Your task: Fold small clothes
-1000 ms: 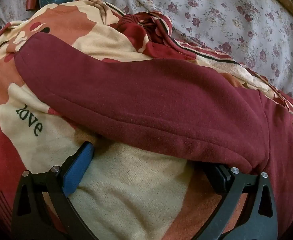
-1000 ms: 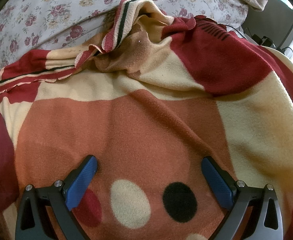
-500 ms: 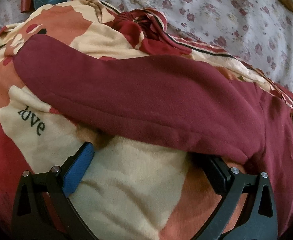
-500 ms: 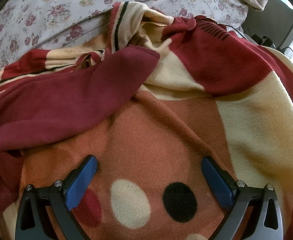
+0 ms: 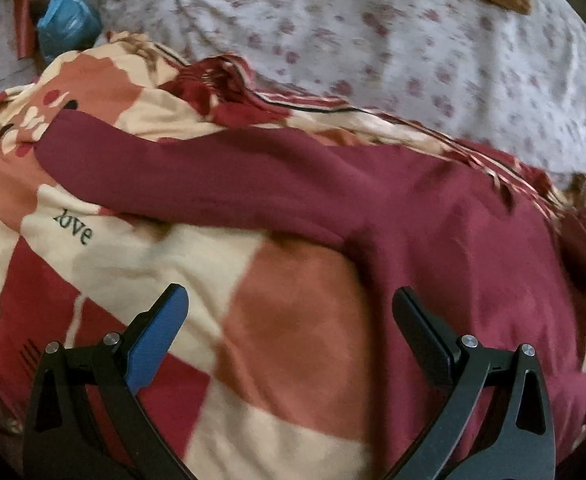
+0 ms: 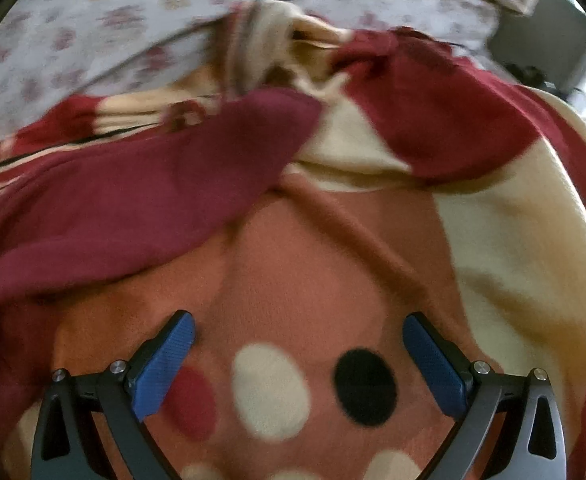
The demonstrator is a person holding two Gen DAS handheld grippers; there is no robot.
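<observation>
A maroon fleece garment lies on a patterned blanket. One long part of it stretches out to the left, flat on the blanket. My left gripper is open and empty, hovering over the blanket just in front of the garment, its right finger over the garment's edge. The same long part shows in the right wrist view at the left. My right gripper is open and empty above the blanket's dotted patch, apart from the garment.
The blanket in red, cream and orange patches lies bunched on a floral bedsheet. A blue packet sits at the far left of the bed. A dark object and cables lie beyond the blanket at the right.
The garment's long part has come to lie flat across the blanket. My left gripper has drawn back from it, so both fingers now show free. The right gripper has barely moved.
</observation>
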